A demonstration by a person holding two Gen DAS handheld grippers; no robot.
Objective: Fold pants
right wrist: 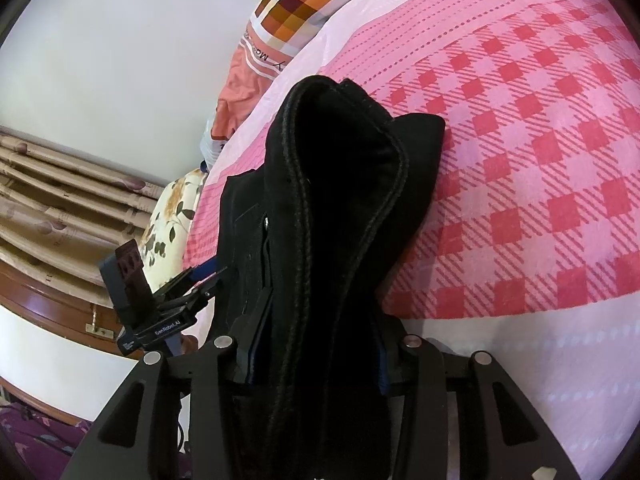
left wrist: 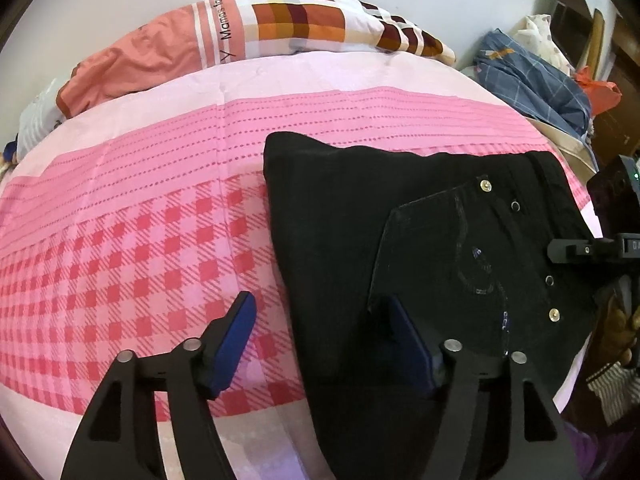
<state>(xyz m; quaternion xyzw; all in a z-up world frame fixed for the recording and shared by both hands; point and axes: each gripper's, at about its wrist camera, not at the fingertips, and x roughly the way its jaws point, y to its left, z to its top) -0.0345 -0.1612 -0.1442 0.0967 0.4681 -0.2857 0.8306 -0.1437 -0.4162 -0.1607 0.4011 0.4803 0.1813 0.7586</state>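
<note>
Black pants point(left wrist: 420, 220) lie folded on the pink checked bedsheet point(left wrist: 120, 240), waistband and rivets to the right. My left gripper point(left wrist: 320, 320) is open, blue pads wide apart. Its left pad hangs over the sheet and its right pad over the cloth, so the pants' left edge runs between them untouched. My right gripper point(right wrist: 320, 340) is shut on a thick bunched fold of the pants point(right wrist: 340, 200), which rises up between its jaws and hides its pads. In the right wrist view the left gripper point(right wrist: 200, 276) shows at the left beside the pants.
An orange and checked pillow point(left wrist: 240, 40) lies at the bed's far side by the white wall. A blue plaid cloth pile point(left wrist: 536, 80) sits off the right corner. A floral pillow point(right wrist: 172, 216) and a wooden bed frame point(right wrist: 48, 300) show left of the right gripper. A hand point(left wrist: 616, 332) holds the right gripper.
</note>
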